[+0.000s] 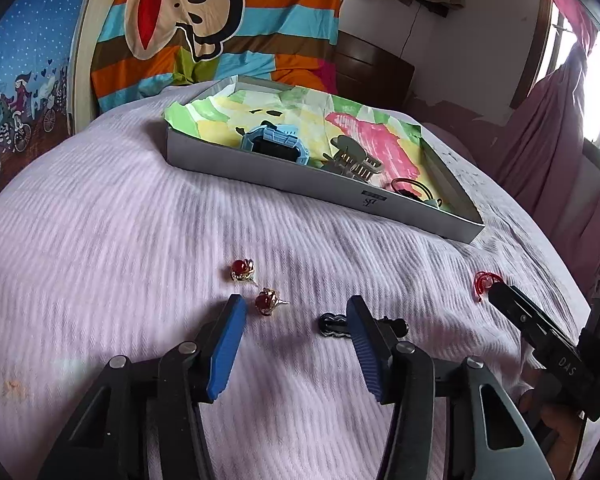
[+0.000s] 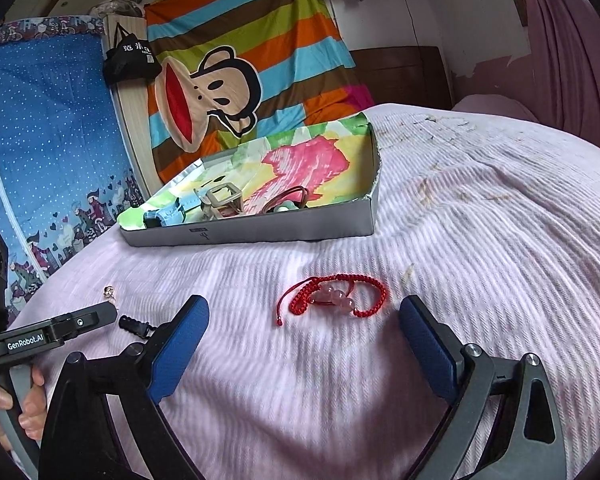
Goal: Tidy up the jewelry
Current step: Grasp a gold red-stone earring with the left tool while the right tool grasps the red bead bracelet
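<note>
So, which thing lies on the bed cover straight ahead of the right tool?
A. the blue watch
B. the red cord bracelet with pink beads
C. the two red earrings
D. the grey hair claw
B: the red cord bracelet lies on the bed cover just ahead of the open right tool; the watch and hair claw are in the box.

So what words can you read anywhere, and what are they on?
"GenRobot.AI": white letters on the left gripper body.
"DAS": on the right gripper body.
Black bag: white characters, too blurred to read.
Grey box: small mark on its front wall, unreadable.
</note>
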`<state>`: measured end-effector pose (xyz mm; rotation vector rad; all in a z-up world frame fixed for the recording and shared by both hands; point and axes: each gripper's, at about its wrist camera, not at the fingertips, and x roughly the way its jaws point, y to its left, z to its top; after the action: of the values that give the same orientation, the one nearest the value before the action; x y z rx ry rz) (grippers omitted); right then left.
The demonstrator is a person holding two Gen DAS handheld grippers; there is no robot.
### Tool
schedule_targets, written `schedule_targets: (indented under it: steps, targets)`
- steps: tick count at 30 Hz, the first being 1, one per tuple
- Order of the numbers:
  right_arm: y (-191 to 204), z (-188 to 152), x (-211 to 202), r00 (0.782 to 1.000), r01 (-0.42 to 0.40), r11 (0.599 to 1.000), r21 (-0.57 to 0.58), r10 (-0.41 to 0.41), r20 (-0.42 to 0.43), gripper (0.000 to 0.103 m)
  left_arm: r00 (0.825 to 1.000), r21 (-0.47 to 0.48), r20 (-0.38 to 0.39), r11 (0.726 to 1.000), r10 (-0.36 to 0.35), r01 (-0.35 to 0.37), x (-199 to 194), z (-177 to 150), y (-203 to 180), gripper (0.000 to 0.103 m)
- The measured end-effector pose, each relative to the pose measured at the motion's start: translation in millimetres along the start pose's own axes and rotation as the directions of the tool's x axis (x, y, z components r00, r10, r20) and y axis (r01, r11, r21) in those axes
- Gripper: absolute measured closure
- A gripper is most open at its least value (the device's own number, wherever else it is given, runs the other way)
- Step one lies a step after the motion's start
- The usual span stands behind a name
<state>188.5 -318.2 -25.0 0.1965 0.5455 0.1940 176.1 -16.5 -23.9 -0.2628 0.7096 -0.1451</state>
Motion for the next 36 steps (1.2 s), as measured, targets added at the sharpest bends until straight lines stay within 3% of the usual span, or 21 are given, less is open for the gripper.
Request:
schedule_targets:
  steps: [3, 9, 15, 20, 23, 25, 32, 34, 36]
  targets:
    - [1, 1, 9, 1.0, -0.004, 1.0, 0.0, 0.004, -0.016, 0.009, 1.0, -0.013, -0.004, 1.0, 0.001, -0.001, 4, 1, 2, 0.063]
    - [7, 1, 25, 0.998, -0.015, 1.0, -0.01, 0.015, -0.055, 0.027, 1.0, -0.026, -0.005, 1.0, -0.006, 0.006, 8, 0, 4, 0.074]
    - [11, -1, 32, 0.997, -0.028, 0.999, -0.021, 0.026, -0.078, 0.03, 1.0, -0.036, 0.0, 0.999, -0.016, 0.016, 8, -3, 6, 0.084]
    - [17, -3, 35, 0.996, -0.028, 0.999, -0.041, 0.024, -0.091, 0.039, 1.0, -0.036, 0.001, 0.999, -0.019, 0.019, 9, -5, 6, 0.09]
    - [19, -5, 36, 0.995, -0.03, 0.998, -0.049, 0.025, -0.096, 0.048, 1.0, -0.033, 0.006, 0.999, -0.021, 0.021, 8, -7, 6, 0.09]
    - [19, -6, 36, 0.994, -0.034, 0.998, -0.052, 0.028, -0.102, 0.06, 1.0, -0.032, 0.012, 0.999, -0.029, 0.029, 7, -8, 6, 0.09]
    - [20, -8, 38, 0.994, -0.04, 0.998, -0.058, 0.034, -0.106, 0.084, 0.997, -0.027, 0.047, 0.998, -0.063, 0.064, 0, -12, 6, 0.09]
    - [21, -8, 38, 0.994, -0.048, 0.997, -0.061, 0.041, -0.104, 0.095, 0.995, -0.02, 0.058, 0.997, -0.077, 0.078, -2, -13, 5, 0.091]
    - [21, -9, 37, 0.994, -0.057, 0.996, -0.065, 0.05, -0.1, 0.098, 0.994, -0.011, 0.063, 0.996, -0.088, 0.089, -4, -14, 4, 0.091]
